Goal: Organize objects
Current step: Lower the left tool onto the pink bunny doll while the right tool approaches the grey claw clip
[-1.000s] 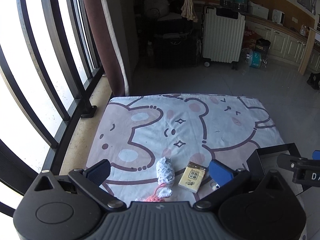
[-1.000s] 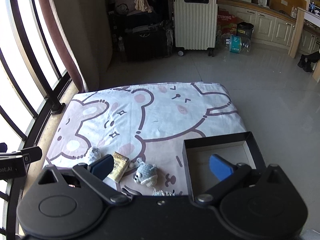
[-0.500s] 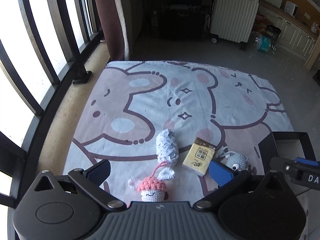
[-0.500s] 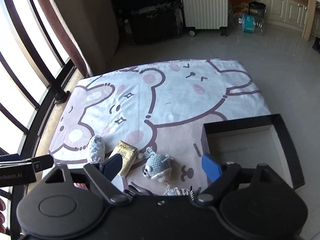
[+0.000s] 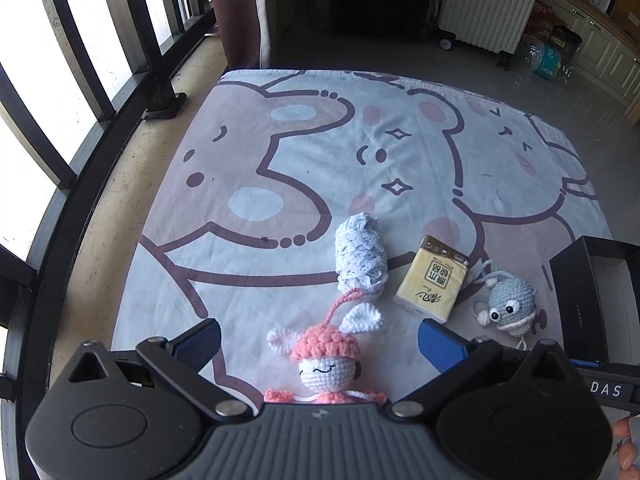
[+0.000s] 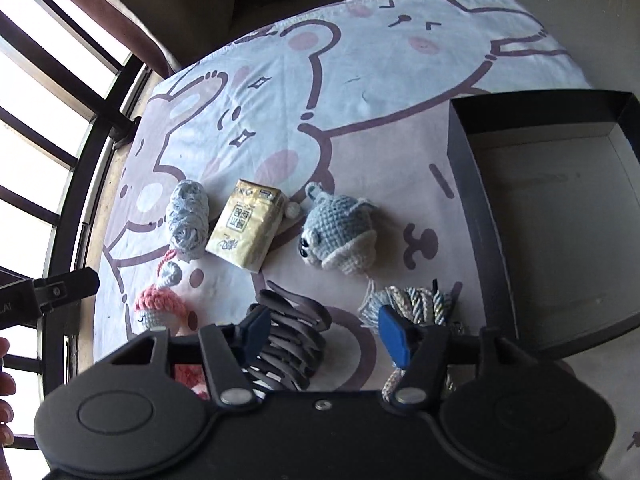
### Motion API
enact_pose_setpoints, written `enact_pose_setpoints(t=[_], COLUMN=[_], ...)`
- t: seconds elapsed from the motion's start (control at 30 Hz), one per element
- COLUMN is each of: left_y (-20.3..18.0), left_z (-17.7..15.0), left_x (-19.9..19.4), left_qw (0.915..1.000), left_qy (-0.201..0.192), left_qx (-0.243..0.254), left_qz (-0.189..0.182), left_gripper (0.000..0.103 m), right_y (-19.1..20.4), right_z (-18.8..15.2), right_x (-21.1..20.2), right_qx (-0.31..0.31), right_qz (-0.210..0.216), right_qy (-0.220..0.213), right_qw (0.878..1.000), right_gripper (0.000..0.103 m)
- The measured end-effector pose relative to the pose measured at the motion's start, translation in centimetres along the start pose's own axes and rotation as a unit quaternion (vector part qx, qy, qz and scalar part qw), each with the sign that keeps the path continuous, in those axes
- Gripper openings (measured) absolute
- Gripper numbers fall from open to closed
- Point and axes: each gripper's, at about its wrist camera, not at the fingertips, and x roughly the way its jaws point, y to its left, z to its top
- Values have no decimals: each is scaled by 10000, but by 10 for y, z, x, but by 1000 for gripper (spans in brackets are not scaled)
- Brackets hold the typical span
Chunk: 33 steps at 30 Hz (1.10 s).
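The black hair clip (image 6: 290, 332) is lying on the cartoon-print bed sheet (image 6: 384, 80) beside a braided cord (image 6: 416, 300), and the right gripper (image 6: 324, 330), dropped closer, is narrowing its fingers around it without pressing yet. The left gripper (image 5: 318, 340), also lower, is hovering wide open over the pink-hatted doll (image 5: 326, 360). Both pickups are looking imminent; the black box (image 6: 460, 184) is waiting empty.

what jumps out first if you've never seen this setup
A big cartoon-bear sheet covers the surface, with small things clustered at its near edge: a pink crochet doll, a grey crochet mouse and a yellow tissue pack between them. To the right sits an open, empty black box.
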Motion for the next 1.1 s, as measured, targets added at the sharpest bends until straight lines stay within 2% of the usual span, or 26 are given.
enact_pose_setpoints(t=[0.2, 0.37, 0.53, 0.77, 0.9, 1.1], left_y=[1, 4, 2, 3, 2, 7], left_z=[-6, -12, -17, -17, -19, -22], left_x=[21, 37, 48, 58, 63, 72], left_qw=[9990, 9967, 9945, 9916, 9905, 9891], left_qy=[416, 801, 1000, 1183, 1276, 1369], left_qx=[162, 107, 77, -158, -136, -256], left_qz=[97, -105, -307, -506, -493, -472], left_gripper=[103, 103, 102, 82, 75, 59], right_y=[1, 3, 2, -3, -3, 0], right_z=[3, 5, 3, 4, 7, 8], right_x=[8, 15, 22, 21, 18, 26], right_qx=[108, 139, 170, 228, 209, 122], right_qz=[101, 72, 29, 107, 275, 331], right_qy=[43, 14, 91, -80, -277, -255], right_qw=[9999, 9999, 9998, 9997, 9990, 9991], right_gripper=[59, 55, 54, 53, 53, 48])
